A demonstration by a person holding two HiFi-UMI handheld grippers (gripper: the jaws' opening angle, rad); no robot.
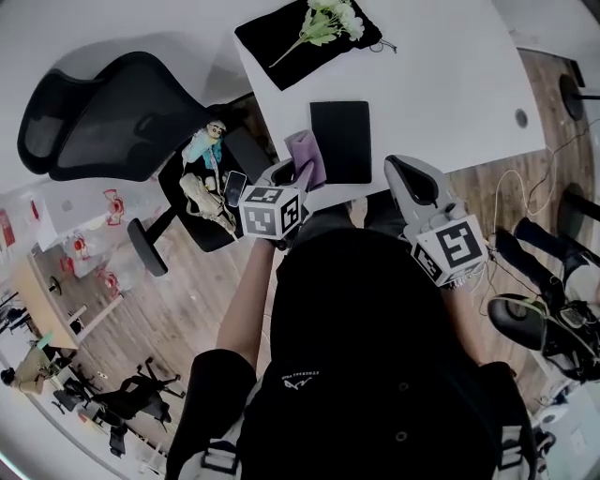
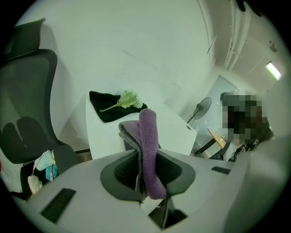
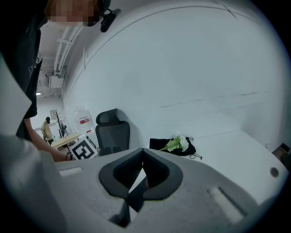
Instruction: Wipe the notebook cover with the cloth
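Fingers (image 2: 122,172) of the left gripper (image 2: 144,157) pinch the folded purple cloth (image 2: 148,136) at the bench's (image 1: 441,84) near edge, just beside the black notebook (image 1: 340,141), seemingly poised to wipe; the right gripper's (image 3: 142,159) are together, empty.

The left gripper (image 2: 144,181) holds a folded purple cloth (image 2: 149,145) tight between its jaws; the cloth stands up above the fingers. Beyond the fingers is a white table (image 2: 102,136) with a flower sprig (image 2: 128,99) on black fabric (image 2: 102,108). Left of the fingers is a black office chair (image 2: 27,113).

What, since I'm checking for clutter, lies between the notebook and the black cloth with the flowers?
Nothing. In the head view, only bare white table separates the notebook from the black cloth under the flowers.
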